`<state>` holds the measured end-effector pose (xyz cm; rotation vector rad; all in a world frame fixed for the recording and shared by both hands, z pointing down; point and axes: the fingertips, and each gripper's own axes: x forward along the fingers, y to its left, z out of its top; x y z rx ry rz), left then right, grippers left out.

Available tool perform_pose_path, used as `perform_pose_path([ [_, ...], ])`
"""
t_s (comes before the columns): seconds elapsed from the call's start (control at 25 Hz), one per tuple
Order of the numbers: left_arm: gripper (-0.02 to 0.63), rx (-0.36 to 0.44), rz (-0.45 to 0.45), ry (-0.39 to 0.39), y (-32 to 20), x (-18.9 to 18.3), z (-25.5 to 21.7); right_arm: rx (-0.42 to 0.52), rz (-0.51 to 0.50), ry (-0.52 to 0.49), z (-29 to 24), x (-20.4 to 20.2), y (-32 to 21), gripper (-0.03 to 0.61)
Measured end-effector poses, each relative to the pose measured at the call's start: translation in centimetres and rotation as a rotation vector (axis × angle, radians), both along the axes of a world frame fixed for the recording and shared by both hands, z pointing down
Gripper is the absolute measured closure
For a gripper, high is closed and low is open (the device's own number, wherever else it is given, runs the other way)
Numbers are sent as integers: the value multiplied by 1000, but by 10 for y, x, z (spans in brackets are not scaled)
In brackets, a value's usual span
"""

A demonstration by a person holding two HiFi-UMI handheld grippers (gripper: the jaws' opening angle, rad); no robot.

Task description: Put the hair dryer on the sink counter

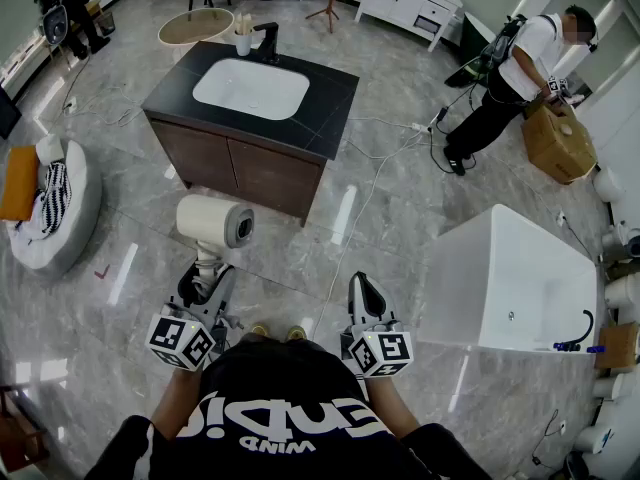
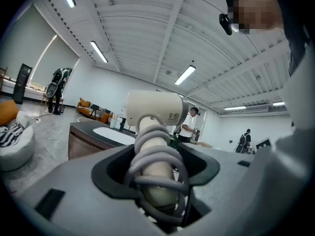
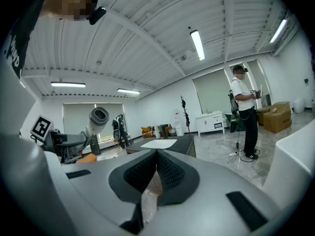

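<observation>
Left gripper (image 1: 207, 283): clamped on the cord-wrapped handle of hair dryer (image 1: 213, 221), left of centre.
Right gripper (image 1: 364, 293): jaws pressed together, nothing between, lower centre.
Sink counter (image 1: 335, 93): upper centre, apart from hair dryer.

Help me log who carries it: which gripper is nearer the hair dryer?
Left. The left gripper grips the hair dryer by its cord-wrapped handle. The right gripper, shut and empty, sits off to its right, not touching it.
</observation>
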<state>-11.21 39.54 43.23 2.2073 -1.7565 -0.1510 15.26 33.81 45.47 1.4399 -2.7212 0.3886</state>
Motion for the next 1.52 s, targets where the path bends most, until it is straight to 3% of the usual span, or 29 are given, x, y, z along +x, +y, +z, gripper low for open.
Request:
perform_pose_path([
  [0.8,345,8,97,-15,-31,-40,12,14,97,-26,13,-36,-18,555],
  [1.52,345,-24,161,6,-154,-39,21,-8,97,-45,30,-58,-143,555],
])
